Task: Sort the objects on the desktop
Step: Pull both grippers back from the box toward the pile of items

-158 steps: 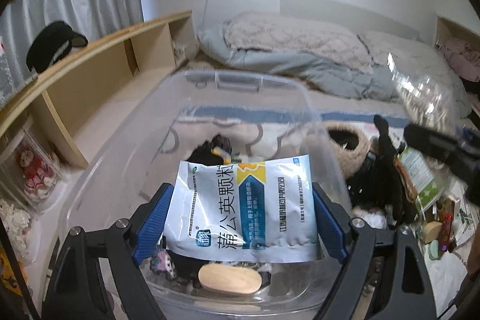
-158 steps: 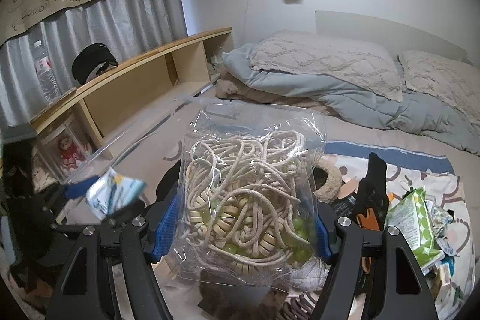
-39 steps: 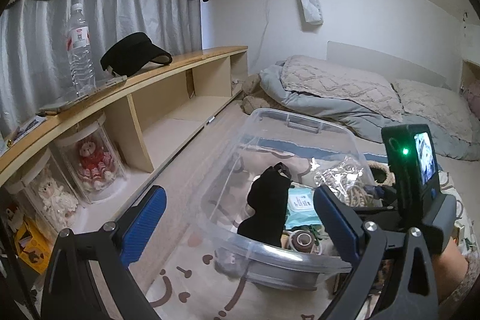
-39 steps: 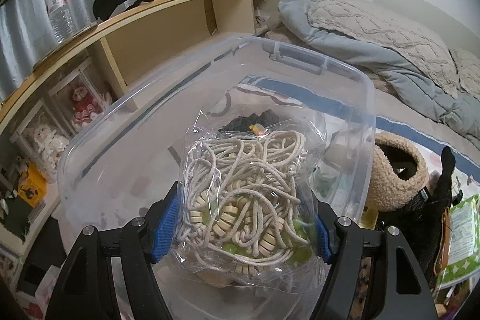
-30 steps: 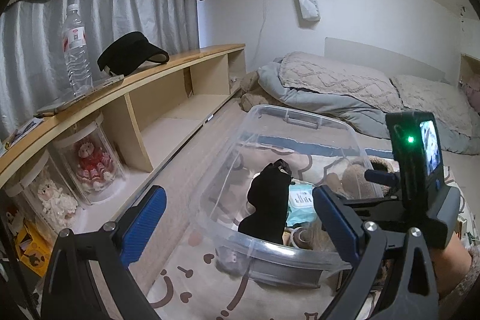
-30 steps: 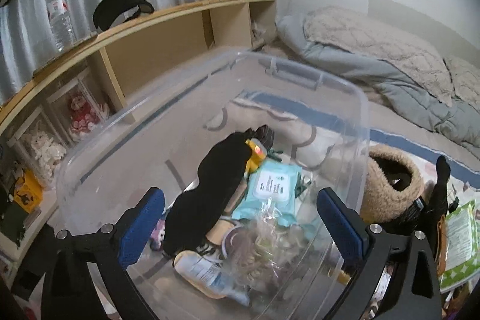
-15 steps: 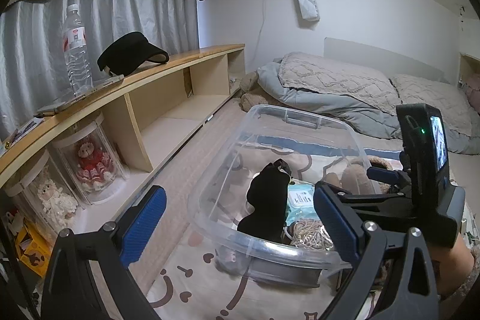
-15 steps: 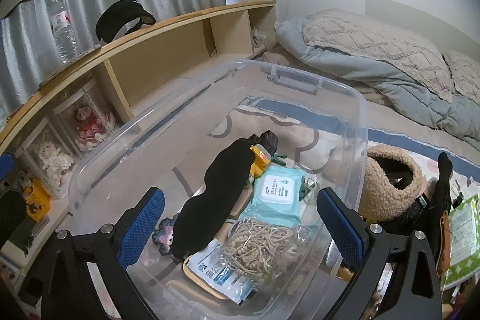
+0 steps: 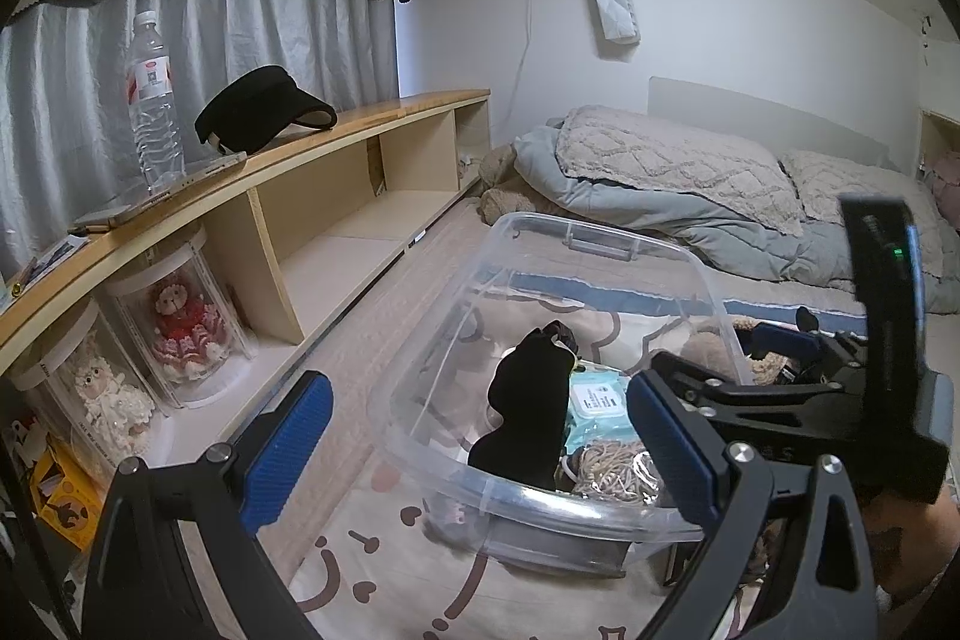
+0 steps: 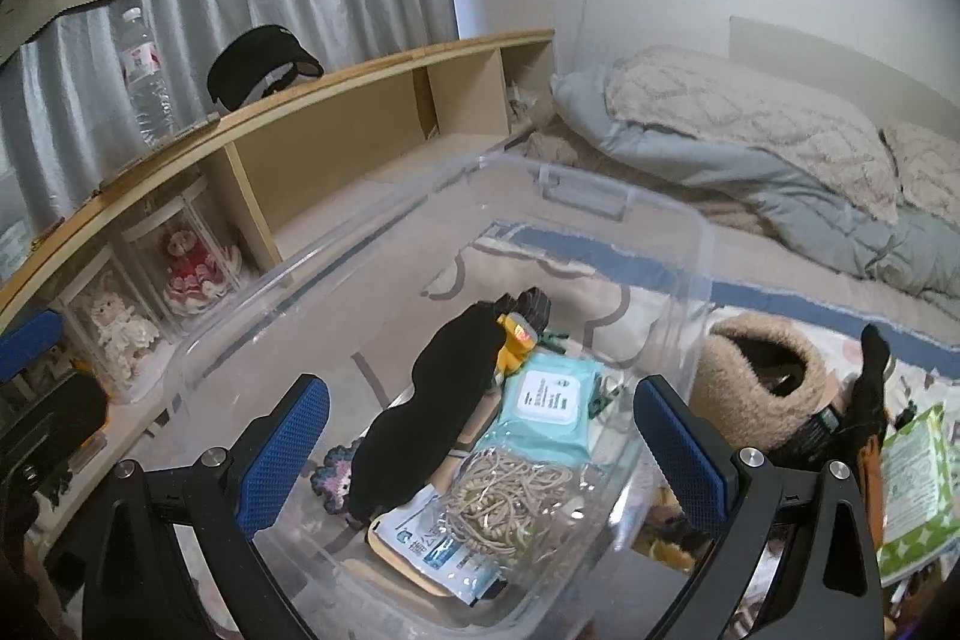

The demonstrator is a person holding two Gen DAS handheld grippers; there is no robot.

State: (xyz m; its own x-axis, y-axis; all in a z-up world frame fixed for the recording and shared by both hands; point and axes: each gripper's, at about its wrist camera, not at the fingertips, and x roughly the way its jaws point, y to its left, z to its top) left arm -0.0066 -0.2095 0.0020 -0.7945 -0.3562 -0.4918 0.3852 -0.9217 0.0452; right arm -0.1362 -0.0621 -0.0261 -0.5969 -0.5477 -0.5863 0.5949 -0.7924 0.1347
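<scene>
A clear plastic bin (image 10: 696, 244) stands on the patterned mat; it also shows in the left wrist view (image 9: 444, 436). Inside lie a bag of cord (image 10: 510, 496), a white and blue sachet (image 10: 432, 541), a teal wipes pack (image 10: 543, 406), a black eye mask (image 10: 432, 400) and a small orange item (image 10: 516, 340). My right gripper (image 10: 480, 454) is open and empty, raised above the bin's near side. My left gripper (image 9: 480, 448) is open and empty, back from the bin on its left. The bag of cord (image 9: 606, 469) and eye mask (image 9: 528, 412) show there too.
A long wooden shelf (image 9: 288, 196) runs on the left with a water bottle (image 9: 153, 100), a black visor (image 9: 264, 106) and dolls in clear cases (image 9: 174, 328). A fuzzy tan slipper (image 10: 756, 388), a green packet (image 10: 912, 484) and other clutter lie right of the bin. Bedding (image 9: 690, 184) lies behind.
My right gripper opened and dropped the bag of cord into the bin, then drew back and up. My left gripper stayed open and nearly still.
</scene>
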